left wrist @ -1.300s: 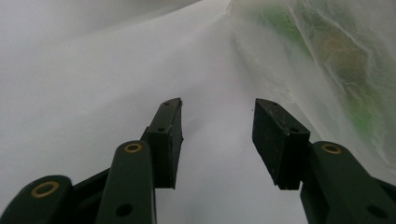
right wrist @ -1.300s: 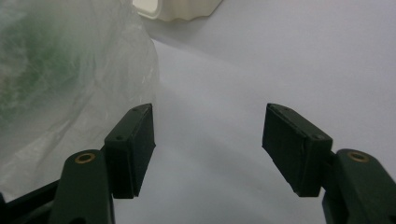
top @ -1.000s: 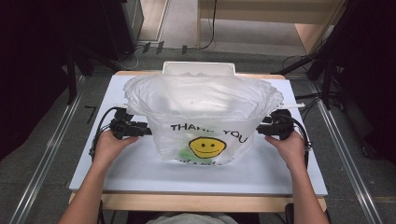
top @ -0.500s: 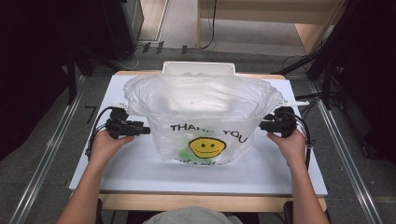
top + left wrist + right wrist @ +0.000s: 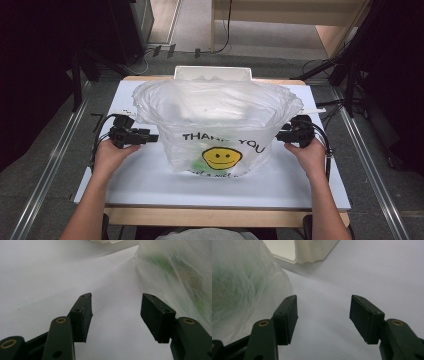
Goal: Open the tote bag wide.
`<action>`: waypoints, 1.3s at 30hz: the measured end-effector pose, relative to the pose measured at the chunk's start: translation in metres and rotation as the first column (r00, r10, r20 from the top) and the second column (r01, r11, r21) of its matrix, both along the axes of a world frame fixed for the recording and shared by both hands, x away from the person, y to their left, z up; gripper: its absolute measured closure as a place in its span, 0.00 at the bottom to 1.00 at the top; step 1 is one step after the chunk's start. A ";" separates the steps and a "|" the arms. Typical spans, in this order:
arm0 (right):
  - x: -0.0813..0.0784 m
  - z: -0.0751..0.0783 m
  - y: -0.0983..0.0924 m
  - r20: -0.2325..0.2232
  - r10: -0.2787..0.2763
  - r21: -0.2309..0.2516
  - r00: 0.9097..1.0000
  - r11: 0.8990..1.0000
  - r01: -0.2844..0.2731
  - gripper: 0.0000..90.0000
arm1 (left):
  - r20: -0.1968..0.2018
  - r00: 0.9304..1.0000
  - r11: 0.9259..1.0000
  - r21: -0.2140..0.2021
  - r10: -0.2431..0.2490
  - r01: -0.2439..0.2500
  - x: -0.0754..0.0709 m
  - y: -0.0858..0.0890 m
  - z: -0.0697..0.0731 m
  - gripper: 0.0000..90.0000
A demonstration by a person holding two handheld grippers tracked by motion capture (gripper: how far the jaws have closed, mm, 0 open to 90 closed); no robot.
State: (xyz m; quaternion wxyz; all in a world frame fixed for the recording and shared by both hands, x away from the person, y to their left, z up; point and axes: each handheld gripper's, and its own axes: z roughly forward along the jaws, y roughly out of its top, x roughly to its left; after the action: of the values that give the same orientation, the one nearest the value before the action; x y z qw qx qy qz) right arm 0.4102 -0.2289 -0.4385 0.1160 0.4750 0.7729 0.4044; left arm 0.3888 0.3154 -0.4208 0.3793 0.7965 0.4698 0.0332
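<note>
A translucent plastic bag (image 5: 220,120) printed with "THANK YOU" and a yellow smiley stands open in the middle of the white table (image 5: 150,175). Green items show faintly through it (image 5: 180,272). My left gripper (image 5: 150,137) sits just left of the bag, open, with nothing between its jaws (image 5: 116,312). On the bag's right side my right gripper (image 5: 280,135) is also open and empty (image 5: 323,315). The bag's wall (image 5: 239,285) lies at the left of the right gripper view, apart from the jaws.
A cream plastic bin (image 5: 212,74) stands behind the bag at the table's far edge, and its corner (image 5: 312,250) shows in the right gripper view. Bare white tabletop lies in front of the bag and beside both hands. Cables and stands surround the table.
Both grippers have moved slightly outward, away from the bag's sides. The bag has not shifted.
</note>
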 end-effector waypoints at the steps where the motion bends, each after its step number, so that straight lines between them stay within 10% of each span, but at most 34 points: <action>1: 0.000 0.000 0.000 0.000 0.001 -0.006 1.000 1.000 -0.001 0.45 | 0.004 1.000 1.000 -0.011 0.006 -0.006 0.000 0.001 0.001 0.48; 25: -0.010 0.004 0.001 -0.038 0.030 0.007 0.999 1.000 -0.030 0.47 | -0.027 1.000 1.000 -0.023 -0.006 0.005 0.010 -0.008 0.002 0.49; 30: -0.011 0.017 -0.001 -0.014 0.022 0.019 1.000 1.000 -0.022 0.48 | -0.038 0.999 1.000 0.028 -0.009 0.010 0.014 -0.014 0.011 0.54; 39: -0.007 0.045 -0.003 -0.003 0.108 0.034 0.994 0.994 -0.108 0.51 | -0.040 0.997 0.997 -0.047 -0.061 0.059 0.022 -0.013 0.035 0.64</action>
State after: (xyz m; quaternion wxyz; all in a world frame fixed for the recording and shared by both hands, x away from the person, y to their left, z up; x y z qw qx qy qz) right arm 0.4034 -0.2322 -0.3932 0.0840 0.4355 0.7908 0.4219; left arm 0.4110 0.3020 -0.3861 0.3885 0.8017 0.4542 -0.0057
